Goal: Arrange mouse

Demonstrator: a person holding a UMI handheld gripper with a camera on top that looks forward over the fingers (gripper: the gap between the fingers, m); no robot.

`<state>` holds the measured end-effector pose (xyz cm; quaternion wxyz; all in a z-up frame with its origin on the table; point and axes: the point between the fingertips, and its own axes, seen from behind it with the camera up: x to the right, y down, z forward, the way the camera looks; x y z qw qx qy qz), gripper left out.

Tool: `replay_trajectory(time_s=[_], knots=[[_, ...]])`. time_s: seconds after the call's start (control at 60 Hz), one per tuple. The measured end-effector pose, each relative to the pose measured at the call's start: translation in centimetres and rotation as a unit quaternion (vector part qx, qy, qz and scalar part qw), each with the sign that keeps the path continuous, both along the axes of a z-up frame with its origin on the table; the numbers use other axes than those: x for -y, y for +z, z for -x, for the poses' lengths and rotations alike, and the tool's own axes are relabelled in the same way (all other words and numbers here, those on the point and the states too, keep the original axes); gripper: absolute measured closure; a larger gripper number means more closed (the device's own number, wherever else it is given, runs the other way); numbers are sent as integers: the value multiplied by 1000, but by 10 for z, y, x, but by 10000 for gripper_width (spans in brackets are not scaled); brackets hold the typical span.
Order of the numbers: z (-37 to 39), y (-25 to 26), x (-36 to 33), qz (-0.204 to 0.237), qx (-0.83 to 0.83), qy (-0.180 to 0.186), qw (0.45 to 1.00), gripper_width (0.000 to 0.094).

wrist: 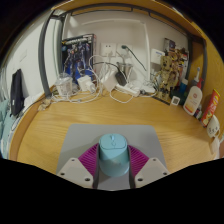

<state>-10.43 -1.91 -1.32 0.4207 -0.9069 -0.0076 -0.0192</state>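
Observation:
A pale blue computer mouse [112,155] sits between my gripper's [112,166] two fingers, its scroll wheel pointing away from me. The magenta pads [90,160] press against both of its sides. The mouse is held over a grey mouse mat [80,138] that lies on the wooden desk [60,125] just ahead of the fingers. The mouse's underside and whether it touches the mat are hidden.
Along the desk's back edge lie white cables and adapters [120,92], a framed picture [77,55] against the wall and a cup [65,88]. At the right stand several bottles and small figures [196,100]. A dark object [17,90] stands at the left.

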Motion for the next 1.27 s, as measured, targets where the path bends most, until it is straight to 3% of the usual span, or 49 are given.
replay_trajectory(time_s=[0.133, 0.183, 0.2, 0.3, 0.533, 0.733, 0.983, 1.267], knots=[[0, 0, 1, 20, -17, -17, 1000, 409], [-2, 5, 3, 30, -24, -27, 999, 278], [-4, 9, 2, 30, -23, -30, 999, 227], [-8, 55, -2, -3, -7, -29, 1000, 145], [21, 198, 12, -73, -19, 6, 997, 99], [34, 269, 51, -92, -11, -6, 996, 103], [43, 292, 81, -98, -23, -12, 995, 104], [39, 266, 109, -67, -18, -24, 997, 102]])
